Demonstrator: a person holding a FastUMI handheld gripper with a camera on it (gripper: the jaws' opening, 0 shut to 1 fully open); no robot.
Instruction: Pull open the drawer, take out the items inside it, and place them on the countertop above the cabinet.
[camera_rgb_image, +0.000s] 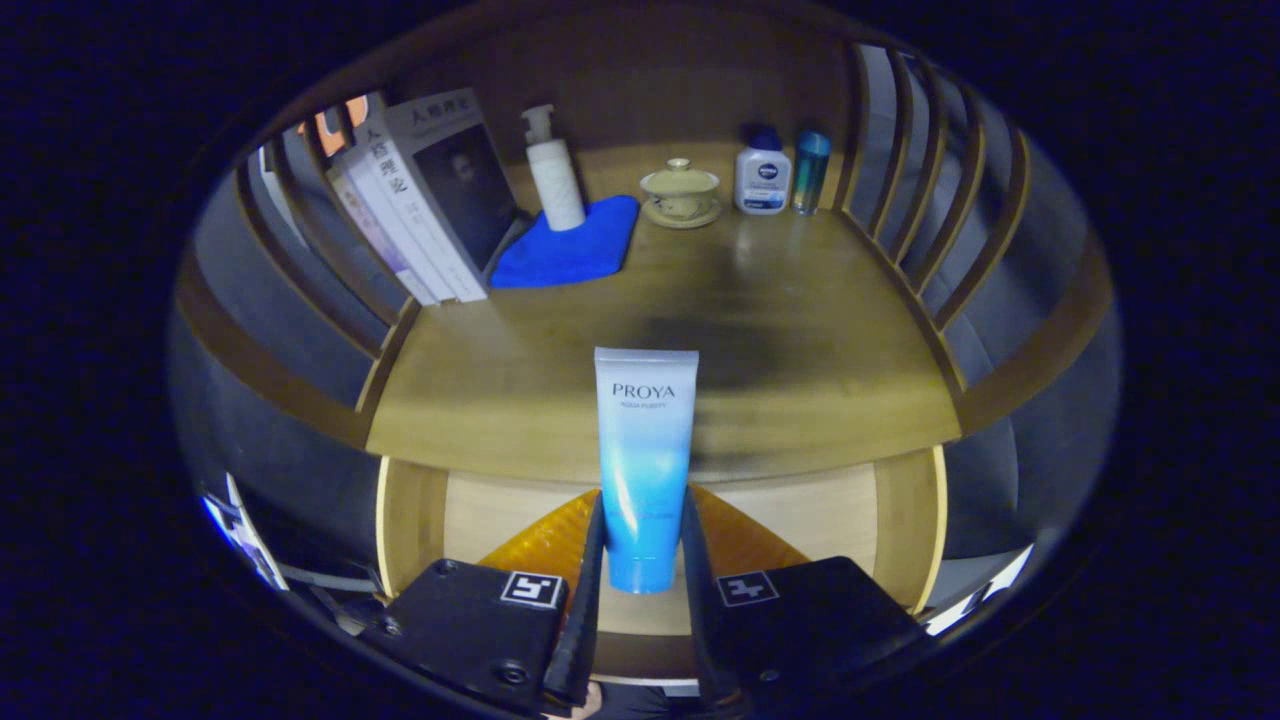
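Fingers (645, 560) clamp the tube (644, 465), held upright between them above the open drawer (800, 510). Countertop (800, 340) lies just beyond: carry forward level, set down clear of the edge.

A wooden countertop (780, 330) spreads out with slatted wooden rails (910, 190) on its left and right and a wooden back panel (640, 80) at the far end. Light gleams off the top towards the far right; a soft shadow darkens its middle.

wooden countertop (800, 330) carries books (425, 200), blue cloth (570, 250), lidded cup (680, 192), two bottles (763, 175).
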